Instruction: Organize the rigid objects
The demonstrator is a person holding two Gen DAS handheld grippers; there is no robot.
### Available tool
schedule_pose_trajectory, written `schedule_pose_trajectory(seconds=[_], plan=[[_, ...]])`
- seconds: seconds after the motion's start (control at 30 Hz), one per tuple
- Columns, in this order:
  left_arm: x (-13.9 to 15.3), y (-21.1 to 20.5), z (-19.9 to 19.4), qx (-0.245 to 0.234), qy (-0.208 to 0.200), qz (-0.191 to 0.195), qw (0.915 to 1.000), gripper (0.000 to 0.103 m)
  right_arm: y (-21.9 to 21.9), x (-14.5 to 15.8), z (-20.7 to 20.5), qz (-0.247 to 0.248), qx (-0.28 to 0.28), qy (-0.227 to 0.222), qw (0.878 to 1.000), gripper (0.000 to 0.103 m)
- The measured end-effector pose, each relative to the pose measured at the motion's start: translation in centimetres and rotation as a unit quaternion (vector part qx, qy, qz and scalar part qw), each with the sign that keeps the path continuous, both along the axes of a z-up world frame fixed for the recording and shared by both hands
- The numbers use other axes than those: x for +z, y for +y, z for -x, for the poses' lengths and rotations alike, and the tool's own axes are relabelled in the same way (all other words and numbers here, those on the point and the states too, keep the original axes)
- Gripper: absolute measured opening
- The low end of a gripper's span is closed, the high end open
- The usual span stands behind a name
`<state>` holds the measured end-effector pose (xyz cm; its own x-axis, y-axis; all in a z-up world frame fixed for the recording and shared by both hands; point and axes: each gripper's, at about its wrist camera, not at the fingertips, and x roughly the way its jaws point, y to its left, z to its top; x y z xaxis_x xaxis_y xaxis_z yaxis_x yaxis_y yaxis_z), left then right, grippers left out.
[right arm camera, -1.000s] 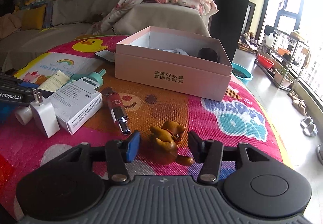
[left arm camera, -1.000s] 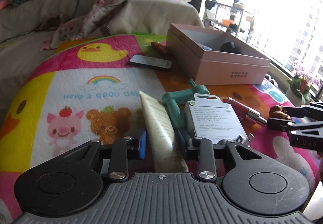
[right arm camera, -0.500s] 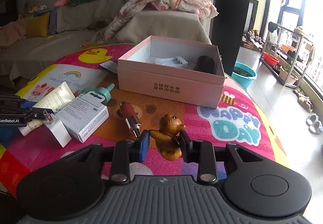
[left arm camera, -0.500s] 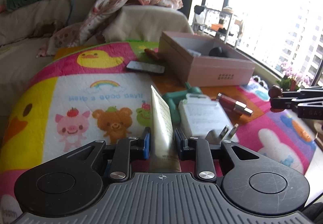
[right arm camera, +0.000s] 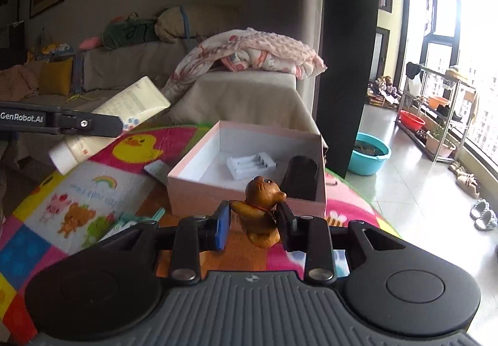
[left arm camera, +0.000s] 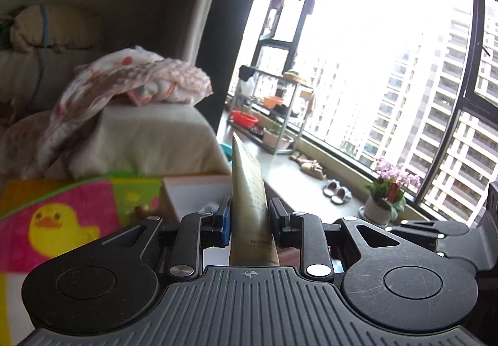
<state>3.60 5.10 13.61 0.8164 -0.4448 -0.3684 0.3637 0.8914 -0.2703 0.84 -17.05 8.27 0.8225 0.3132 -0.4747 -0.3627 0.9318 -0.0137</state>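
My left gripper (left arm camera: 249,218) is shut on a cream tube (left arm camera: 250,190) and holds it in the air, tip up; the tube also shows in the right wrist view (right arm camera: 124,118), raised left of the pink box. My right gripper (right arm camera: 253,221) is shut on a small brown bear figurine (right arm camera: 261,209) and holds it above the mat, just in front of the open pink box (right arm camera: 246,190). The box holds a white battery holder (right arm camera: 250,162) and a black object (right arm camera: 300,174). Only a corner of the box (left arm camera: 193,190) shows in the left wrist view.
A colourful play mat (right arm camera: 93,190) covers the table. A grey remote (right arm camera: 157,170) lies left of the box, and a teal item (right arm camera: 137,218) lies near my right gripper. A sofa with a blanket (right arm camera: 249,50) stands behind. A blue basin (right arm camera: 368,156) sits on the floor at the right.
Both grippers have risen off the mat with their loads. The left one tilted upward with the tube; the right one carried the bear up and toward the box.
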Motion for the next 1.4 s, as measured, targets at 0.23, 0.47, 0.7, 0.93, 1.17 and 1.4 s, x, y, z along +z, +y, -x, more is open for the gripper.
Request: schedule_pose_trajectory(seconds=[0.23, 0.47, 0.7, 0.93, 1.17, 1.4], plan=[[-1.6, -3.9, -10.5, 0.011, 0.075, 0.007, 0.9971, 0.029, 2.1, 1.9, -7.6, -0.012, -0.012, -0.018, 1.0, 0.046], [-5.1, -1.9, -7.1, 0.055, 0.085, -0.016, 0.9948, 0.029, 0.7, -2.4, -4.1, -0.009, -0.038, -0.021, 0.999, 0.087], [-8.1, 2.2, 1.4, 0.083, 0.095, -0.015, 0.9919, 0.029, 0.2, -8.9, -1.3, -0.001, -0.03, 0.062, 0.998, 0.087], [-7.8, 5.3, 7.1, 0.119, 0.091, -0.014, 0.9885, 0.029, -1.4, -10.2, -1.5, -0.041, -0.081, 0.082, 0.992, 0.087], [-8.7, 7.0, 9.6, 0.142, 0.111, -0.005, 0.9835, 0.029, -1.6, -10.4, -1.5, -0.047, -0.098, 0.082, 0.991, 0.087], [-9.0, 3.9, 11.7, 0.039, 0.122, -0.02, 0.9915, 0.029, -1.8, -10.6, -1.8, -0.052, -0.098, 0.095, 0.989, 0.087]])
